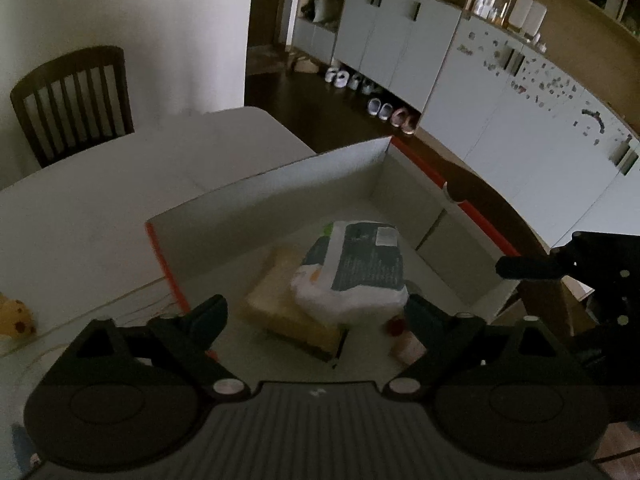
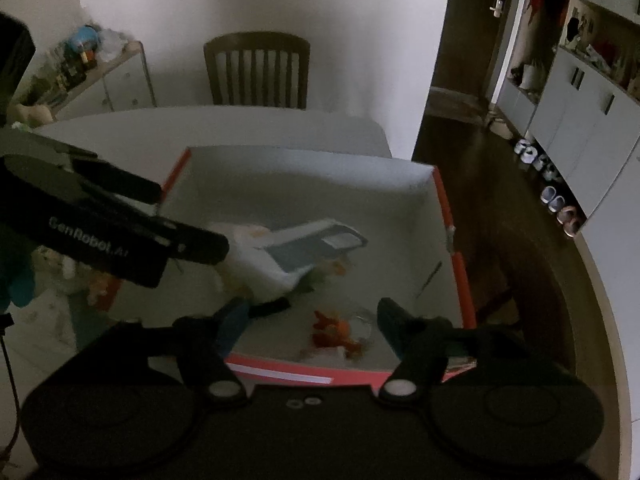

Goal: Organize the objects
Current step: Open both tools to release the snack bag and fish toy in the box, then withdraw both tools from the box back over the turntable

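Observation:
A red box with white inner walls (image 1: 280, 184) stands on the white table; it also shows in the right wrist view (image 2: 304, 164). Inside lies a white and dark-blue soft packet (image 1: 352, 276) on top of a tan flat box (image 1: 280, 304). The packet shows in the right wrist view (image 2: 280, 252) too, with a small red-orange item (image 2: 336, 332) in a clear wrapper near the front wall. My left gripper (image 1: 316, 308) is open and empty, just above the packet. My right gripper (image 2: 312, 316) is open and empty over the box's front edge.
A dark wooden chair (image 2: 256, 68) stands behind the table (image 1: 100, 208). A yellow spotted toy (image 1: 14, 316) lies on the table at the left. Grey cabinets (image 1: 500, 92) with shoes on the dark floor are at the right. A cluttered shelf (image 2: 80, 64) is far left.

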Demonstrator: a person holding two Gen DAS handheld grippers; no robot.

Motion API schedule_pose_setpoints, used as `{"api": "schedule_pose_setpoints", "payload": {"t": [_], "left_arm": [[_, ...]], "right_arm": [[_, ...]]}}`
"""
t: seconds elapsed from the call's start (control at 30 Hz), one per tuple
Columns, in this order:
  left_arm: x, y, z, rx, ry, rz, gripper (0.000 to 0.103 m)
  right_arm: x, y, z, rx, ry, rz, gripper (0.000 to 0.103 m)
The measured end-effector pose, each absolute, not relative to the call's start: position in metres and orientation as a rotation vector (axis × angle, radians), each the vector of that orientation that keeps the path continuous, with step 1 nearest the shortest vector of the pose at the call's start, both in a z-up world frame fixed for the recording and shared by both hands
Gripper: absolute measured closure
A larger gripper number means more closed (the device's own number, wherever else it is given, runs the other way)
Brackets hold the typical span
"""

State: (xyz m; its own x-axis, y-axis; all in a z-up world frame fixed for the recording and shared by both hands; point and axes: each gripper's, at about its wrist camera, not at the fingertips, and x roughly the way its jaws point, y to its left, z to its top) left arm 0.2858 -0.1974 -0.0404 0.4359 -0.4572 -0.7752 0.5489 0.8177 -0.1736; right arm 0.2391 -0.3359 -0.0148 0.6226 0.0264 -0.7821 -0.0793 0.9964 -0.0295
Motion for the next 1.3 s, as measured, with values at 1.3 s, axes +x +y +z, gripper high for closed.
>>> {"api": "schedule_pose_setpoints", "payload": {"t": [1.3], "left_arm": [[0.217, 0.041, -0.031, 0.046, 0.777, -0.495, 0.000]], "right_arm": [[0.208, -0.139, -0.006, -0.050, 0.741, 0.117, 0.018]]}}
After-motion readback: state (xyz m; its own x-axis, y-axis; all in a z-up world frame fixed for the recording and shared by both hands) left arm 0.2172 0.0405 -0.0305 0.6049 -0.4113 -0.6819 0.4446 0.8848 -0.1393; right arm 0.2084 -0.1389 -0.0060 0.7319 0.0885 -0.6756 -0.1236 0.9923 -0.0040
